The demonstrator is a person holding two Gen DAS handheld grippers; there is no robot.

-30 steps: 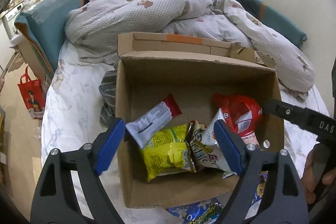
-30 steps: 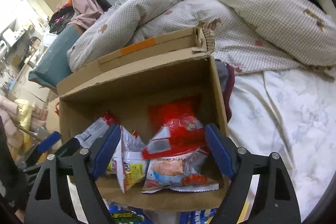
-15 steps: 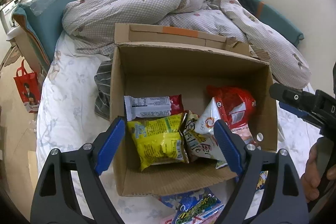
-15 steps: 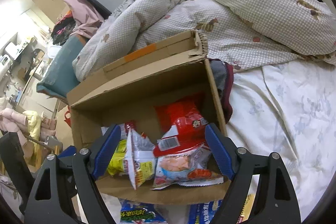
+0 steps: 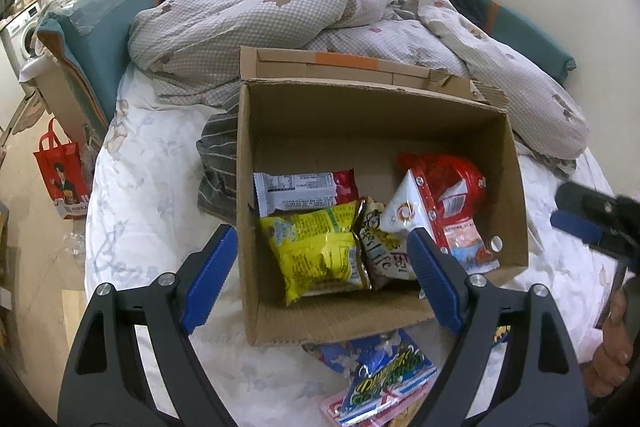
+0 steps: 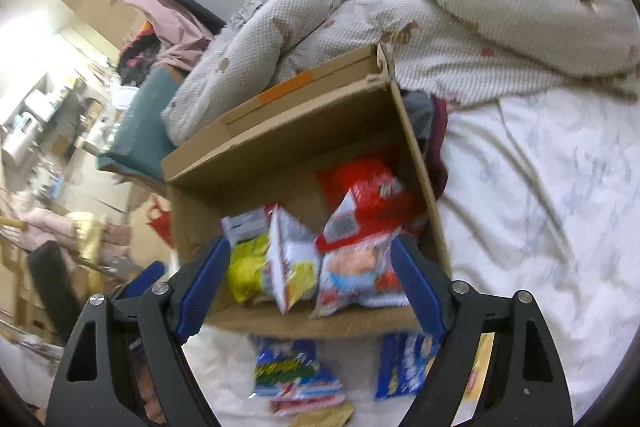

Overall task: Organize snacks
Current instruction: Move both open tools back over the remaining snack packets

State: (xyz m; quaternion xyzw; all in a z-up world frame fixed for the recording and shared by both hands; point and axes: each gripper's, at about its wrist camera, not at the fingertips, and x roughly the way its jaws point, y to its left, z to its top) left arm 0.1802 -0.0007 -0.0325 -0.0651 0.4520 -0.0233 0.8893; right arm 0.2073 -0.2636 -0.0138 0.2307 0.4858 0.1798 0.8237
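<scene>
Cardboard box (image 5: 372, 319) is set open-topped on the bed (image 5: 152, 195), near its middle, with the crumpled quilt (image 5: 304, 19) heaped behind it toward the wall edge. Inside are packed a yellow snack bag (image 5: 316, 251), a white-and-red bar wrapper (image 5: 304, 187), a red packet (image 5: 448, 183) and a shrimp-print bag (image 6: 356, 267). More snack packets (image 5: 384, 383) are left on the sheet just in front of the box. Left tongs (image 5: 320, 275) are held wide open, nothing gripped. Right tongs (image 6: 308, 287) are likewise spread open and empty; that view is blurred.
</scene>
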